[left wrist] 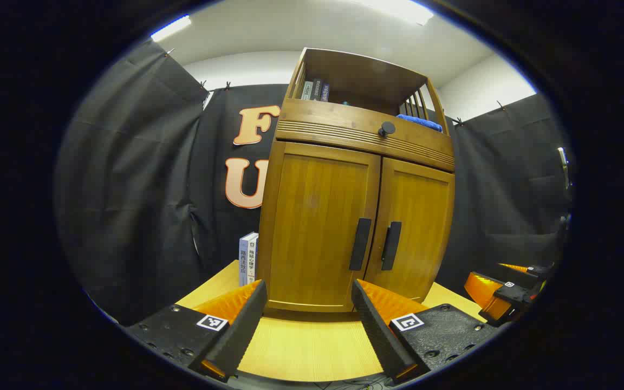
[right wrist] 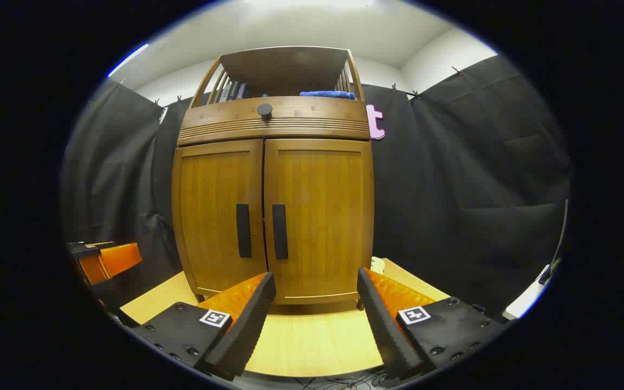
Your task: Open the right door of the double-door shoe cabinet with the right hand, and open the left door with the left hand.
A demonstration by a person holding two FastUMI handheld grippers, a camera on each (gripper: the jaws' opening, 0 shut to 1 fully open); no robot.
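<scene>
Nearest the left gripper view's camera, the left gripper point(left wrist: 309, 319) stands with its fingers wide apart and nothing between them, low over the pale wooden tabletop point(left wrist: 306, 346). At the right edge of that view the right gripper point(left wrist: 499, 300) shows from the side, level with it and well apart; in its own view, the right gripper view, its fingers are likewise spread and bare, and the left one sits off at the left edge.

Beyond both pairs of fingertips, a bare strip of tabletop lies between the tongs and the shoe cabinet point(right wrist: 274, 216), which stands upright at the back of the table. Nothing stands in the way on that strip. Both doors are closed. The left door point(right wrist: 220, 216) and right door point(right wrist: 320, 216) meet at the middle, each with a dark vertical handle beside the seam: the left handle point(right wrist: 243, 230) and the right handle point(right wrist: 279, 231), side by side and near each other. The handles sit higher than the fingertips of either gripper and apart from them.

A book point(left wrist: 248, 258) stands upright just beside the cabinet's left flank. Above the doors runs a ribbed drawer front with a dark round knob point(right wrist: 264, 110). Farther up, the open top shelf holds a row of books point(left wrist: 314, 90) on the left and a folded blue cloth point(right wrist: 327, 95) on the right.
</scene>
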